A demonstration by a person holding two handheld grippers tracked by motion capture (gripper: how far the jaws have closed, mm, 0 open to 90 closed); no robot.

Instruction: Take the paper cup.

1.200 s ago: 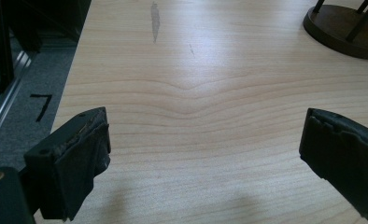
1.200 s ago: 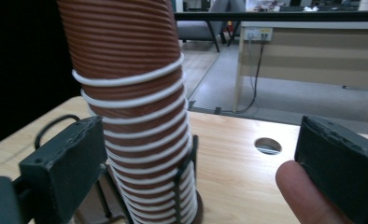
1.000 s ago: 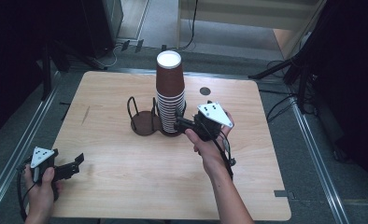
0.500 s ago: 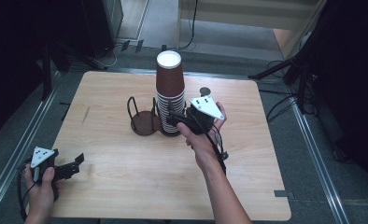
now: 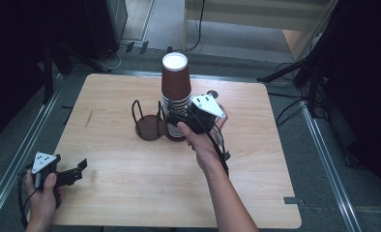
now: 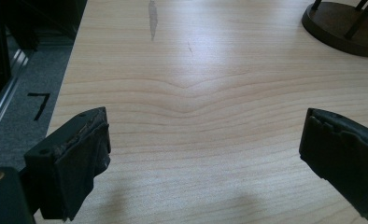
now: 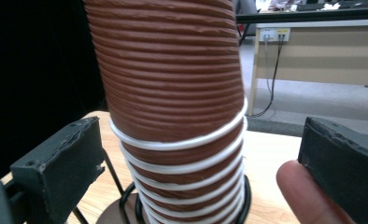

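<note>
L gripper sits at the near-left corner of the table, held low in the person's L hand. Its jaws are spread wide w/ nothing between them; in the left gripper view bare wood lies between the two pads. It looks parked: well apart from the work, out of the way, jaws pointing roughly toward the rack so it could come in if needed.

Mid-table is the rack, a dark round base w/ thin wire hoops rising from it. The L bay is vacant; its base shows at the top-right of the left gripper view. The R bay holds the cup stack, brown ribbed paper cups nested upright, white rims showing as rings low down, top cup mouth up. The wires prob. keep the stack from tipping, which is why it stands so tall unaided.

R gripper is at the stack, approx at the level of the upper white rims. In the right gripper view the stack fills the gap between the pads, but both pads stand clear of it – jaws spread, straddling, not pinching yet. A fingertip of the R hand shows by the R pad. Aiming at the rim line suggests the plan is to grip the upper cup(s) and lift them off the rest, poss. for the vacant bay.
</note>
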